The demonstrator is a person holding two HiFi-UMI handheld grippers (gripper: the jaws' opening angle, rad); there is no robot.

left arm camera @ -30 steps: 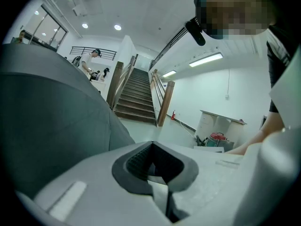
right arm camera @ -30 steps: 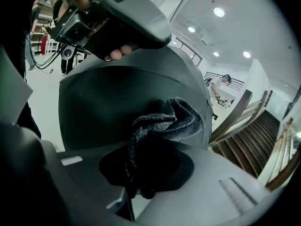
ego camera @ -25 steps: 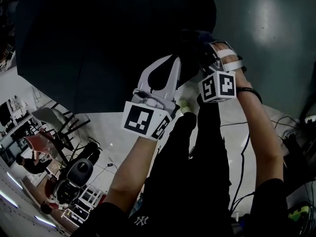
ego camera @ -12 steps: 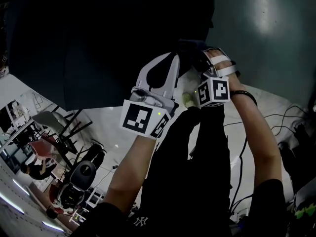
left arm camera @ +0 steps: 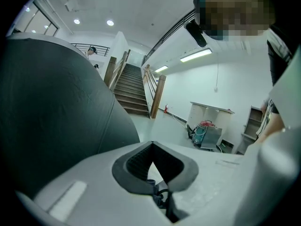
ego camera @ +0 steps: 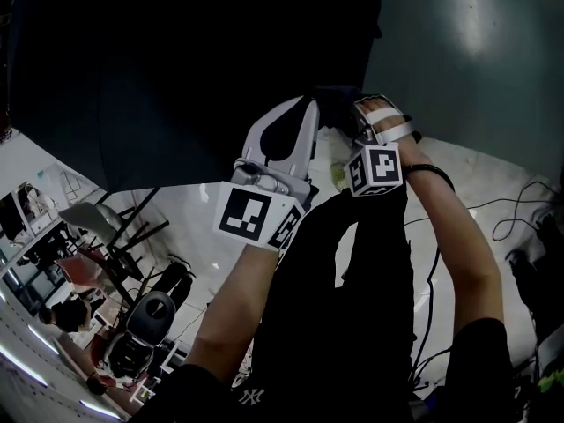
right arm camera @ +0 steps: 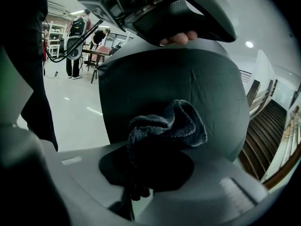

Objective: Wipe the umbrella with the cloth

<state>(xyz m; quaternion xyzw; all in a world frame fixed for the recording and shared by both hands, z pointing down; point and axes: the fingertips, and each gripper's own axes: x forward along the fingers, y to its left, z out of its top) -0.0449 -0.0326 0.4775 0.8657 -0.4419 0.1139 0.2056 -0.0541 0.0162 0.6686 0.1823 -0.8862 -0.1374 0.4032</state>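
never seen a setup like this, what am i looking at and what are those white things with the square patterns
A person, not a robot, holds a hand-held clamp tool, called a gripper, in each hand. The patterned cubes are part of those tools. The head view comes from a camera on the person's head. The two gripper views come from a camera riding on each gripper, looking along its jaws. The big dark shape is an open umbrella. The right gripper pinches a dark cloth close to the canopy. The left gripper has its jaws close together beside the umbrella, and I can't tell whether they grip anything. No table shows, only an indoor hall with a staircase.
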